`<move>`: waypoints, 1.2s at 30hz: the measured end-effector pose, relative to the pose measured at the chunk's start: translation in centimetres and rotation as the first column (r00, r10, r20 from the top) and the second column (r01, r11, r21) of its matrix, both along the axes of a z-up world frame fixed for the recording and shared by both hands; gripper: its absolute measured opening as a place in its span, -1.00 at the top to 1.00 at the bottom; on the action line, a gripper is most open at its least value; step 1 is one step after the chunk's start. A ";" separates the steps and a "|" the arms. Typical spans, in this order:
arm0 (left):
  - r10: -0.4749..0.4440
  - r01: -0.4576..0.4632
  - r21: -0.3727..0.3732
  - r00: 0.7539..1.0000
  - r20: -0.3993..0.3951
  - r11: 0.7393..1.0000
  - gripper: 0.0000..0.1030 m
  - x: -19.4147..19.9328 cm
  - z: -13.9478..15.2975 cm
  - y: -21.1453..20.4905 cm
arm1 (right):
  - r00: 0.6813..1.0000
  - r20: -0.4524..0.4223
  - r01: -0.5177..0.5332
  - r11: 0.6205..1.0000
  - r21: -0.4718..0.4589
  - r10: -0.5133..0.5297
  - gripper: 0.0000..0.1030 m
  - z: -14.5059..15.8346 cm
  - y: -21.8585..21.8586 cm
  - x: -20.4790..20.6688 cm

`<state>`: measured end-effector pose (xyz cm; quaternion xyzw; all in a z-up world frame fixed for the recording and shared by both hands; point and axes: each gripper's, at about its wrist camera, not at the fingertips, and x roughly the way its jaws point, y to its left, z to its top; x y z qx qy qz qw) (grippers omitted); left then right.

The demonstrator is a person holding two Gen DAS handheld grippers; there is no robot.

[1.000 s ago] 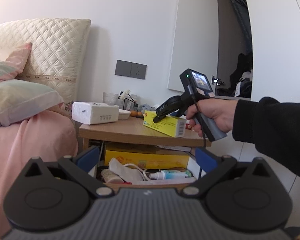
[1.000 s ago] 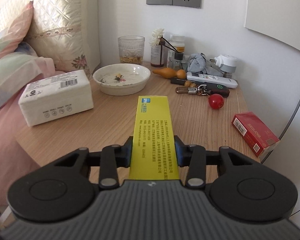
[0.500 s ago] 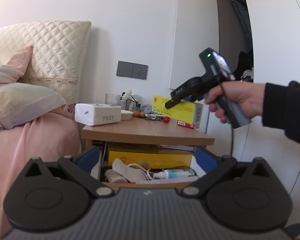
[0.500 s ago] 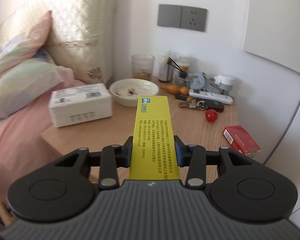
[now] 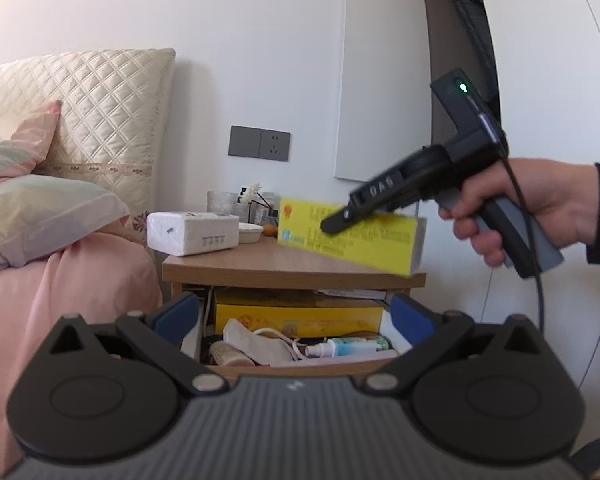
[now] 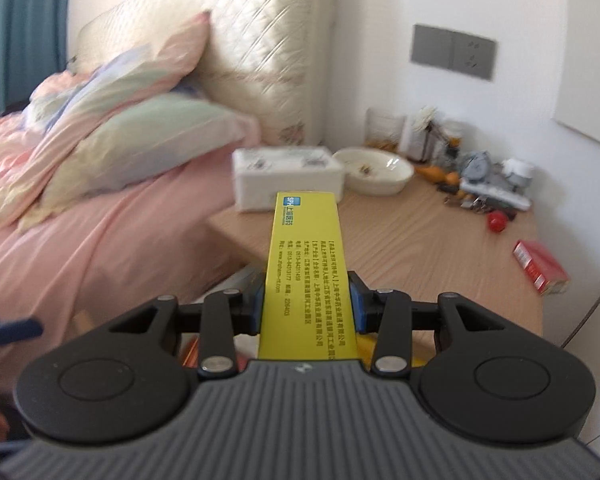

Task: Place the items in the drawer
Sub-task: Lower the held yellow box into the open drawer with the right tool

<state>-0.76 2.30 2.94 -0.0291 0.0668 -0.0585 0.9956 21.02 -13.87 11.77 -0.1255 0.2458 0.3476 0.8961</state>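
Above the open drawer (image 5: 300, 362), the right tool (image 6: 306, 306) clamps a motion-blurred yellow box (image 5: 352, 236).

- Tabletop (image 6: 400, 240): light wood nightstand surface, standing beside the bed.
- White tissue pack (image 6: 288, 178): at the tabletop's corner nearest the bed.
- White bowl (image 6: 374, 170): just beside the tissue pack, small scraps inside.
- Clear glass (image 6: 384, 128): behind the bowl, near the wall.
- Red ball (image 6: 497, 222): near a key bunch and a white remote (image 6: 496, 196).
- Red packet (image 6: 540, 266): lying flat, well apart from the bowl, near the tabletop's right edge.
- Grey wall socket plate (image 5: 259, 148): on the wall above the tabletop.
- Bed: pink sheet (image 5: 60, 280), pastel pillows (image 6: 140, 136), cream quilted headboard (image 5: 100, 112).
- Teal curtain (image 6: 16, 20): far left, behind the bed.
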 end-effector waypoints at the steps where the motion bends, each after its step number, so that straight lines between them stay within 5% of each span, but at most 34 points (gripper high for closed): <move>1: -0.002 0.002 0.001 1.000 -0.002 1.000 -1.00 0.0 0.0 -0.1 | 1.000 -0.010 -0.015 1.000 -0.014 0.015 0.16 -0.5 0.1 -0.3; 14: -0.002 0.000 0.084 1.000 0.026 0.996 -1.00 0.1 -0.3 -1.0 | 0.989 -0.125 -0.105 0.978 -0.178 0.084 0.16 -7.0 1.6 1.4; 36: -0.013 0.012 0.070 1.000 0.022 0.998 -1.00 0.1 -0.2 -0.5 | 0.942 -0.324 -0.209 0.905 -0.370 0.085 0.14 -12.5 4.4 4.9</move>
